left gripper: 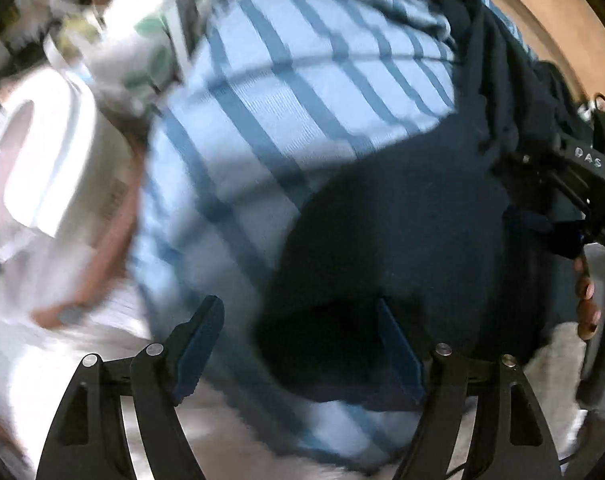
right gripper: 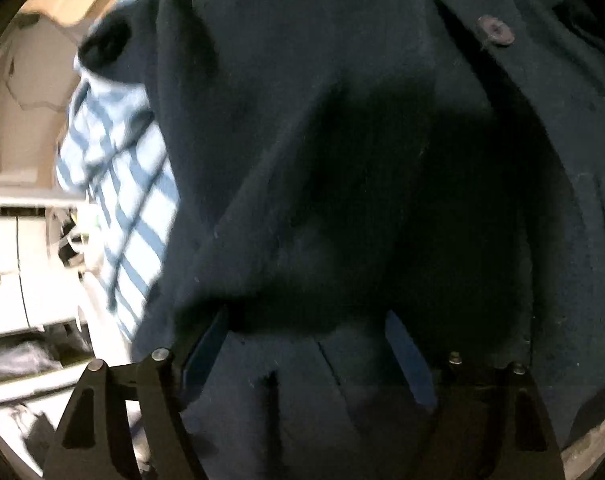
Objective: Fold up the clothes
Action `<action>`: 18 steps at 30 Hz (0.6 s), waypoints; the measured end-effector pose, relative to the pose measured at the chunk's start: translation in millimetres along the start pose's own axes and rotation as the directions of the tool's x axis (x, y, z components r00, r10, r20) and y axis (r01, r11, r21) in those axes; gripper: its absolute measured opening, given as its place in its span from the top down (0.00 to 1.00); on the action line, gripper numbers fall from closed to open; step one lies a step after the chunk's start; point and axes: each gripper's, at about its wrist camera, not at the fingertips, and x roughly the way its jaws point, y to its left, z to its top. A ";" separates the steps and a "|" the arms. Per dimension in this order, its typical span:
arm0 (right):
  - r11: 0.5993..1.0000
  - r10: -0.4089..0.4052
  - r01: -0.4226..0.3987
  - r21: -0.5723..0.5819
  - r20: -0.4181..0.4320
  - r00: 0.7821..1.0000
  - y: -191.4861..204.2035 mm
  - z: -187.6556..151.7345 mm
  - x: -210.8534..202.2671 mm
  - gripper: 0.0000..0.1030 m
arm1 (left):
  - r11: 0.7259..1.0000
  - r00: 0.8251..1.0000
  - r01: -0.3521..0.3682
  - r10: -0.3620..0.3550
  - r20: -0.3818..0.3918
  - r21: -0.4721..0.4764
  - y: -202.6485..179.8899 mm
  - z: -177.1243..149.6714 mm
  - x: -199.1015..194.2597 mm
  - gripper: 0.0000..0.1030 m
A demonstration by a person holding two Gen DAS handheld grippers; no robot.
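Spreading across most of both views, the blue checked cloth (left gripper: 302, 92) is the largest thing, light blue with darker crossing stripes, and it serves as the landmark. Lying on top of the checked cloth, toward its right side in the left wrist view, is the dark navy garment (right gripper: 342, 160), crumpled into folds, with one long bunched part running up along the cloth's right edge. In the right wrist view this garment fills nearly the whole frame and hides most of the cloth, which shows only at its left. Up at the garment's top right runs a placket carrying a round dark button (right gripper: 495, 31). Off the cloth's left edge sits blurred white household clutter that cannot be made out. The left hand-held gripper (left gripper: 298, 344) hangs just above the place where the garment's lower edge meets the checked cloth, its jaws standing wide apart with nothing pinched between them. The right hand-held gripper (right gripper: 306, 344) points down onto the navy garment, its jaws also apart; fabric lies between the blue pads, but they do not press on it. At the cloth's far right, the person's fingers (left gripper: 588, 304) wrap the other gripper's handle.
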 end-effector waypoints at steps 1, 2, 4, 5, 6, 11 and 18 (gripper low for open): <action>0.999 0.030 -0.029 -0.019 0.024 0.999 2.1 0.0 -4.7 0.47 | 0.999 0.999 0.036 -0.036 -0.001 -0.034 4.0 -1.4 2.3 0.27; 0.998 0.060 -0.058 -0.038 0.047 0.997 4.1 0.0 -9.3 0.68 | 0.997 0.998 0.055 -0.055 0.010 -0.057 6.7 -2.3 2.9 0.47; 0.993 0.072 -0.064 -0.100 0.069 0.995 12.4 1.6 -16.4 0.83 | 0.996 0.997 0.061 -0.056 0.060 -0.069 10.1 -1.1 -4.9 0.90; 0.989 0.066 -0.055 -0.138 0.076 0.995 19.0 3.9 -19.7 0.92 | 0.995 0.995 0.057 -0.050 0.082 -0.080 13.7 1.1 -9.8 0.90; 0.983 0.072 -0.056 -0.174 0.087 0.994 27.1 6.1 -25.7 0.93 | 0.995 0.995 0.034 -0.024 0.099 -0.099 19.8 5.3 -15.4 0.90; 0.923 0.243 -0.166 -0.348 0.192 0.951 85.5 15.8 -81.9 0.94 | 0.978 0.981 -0.056 0.091 0.170 -0.199 51.1 27.1 -43.3 0.98; 0.913 0.067 0.005 -0.408 0.162 0.985 99.3 -16.9 -89.8 0.26 | 0.964 0.977 -0.122 0.159 0.142 -0.237 69.7 36.1 -54.9 0.98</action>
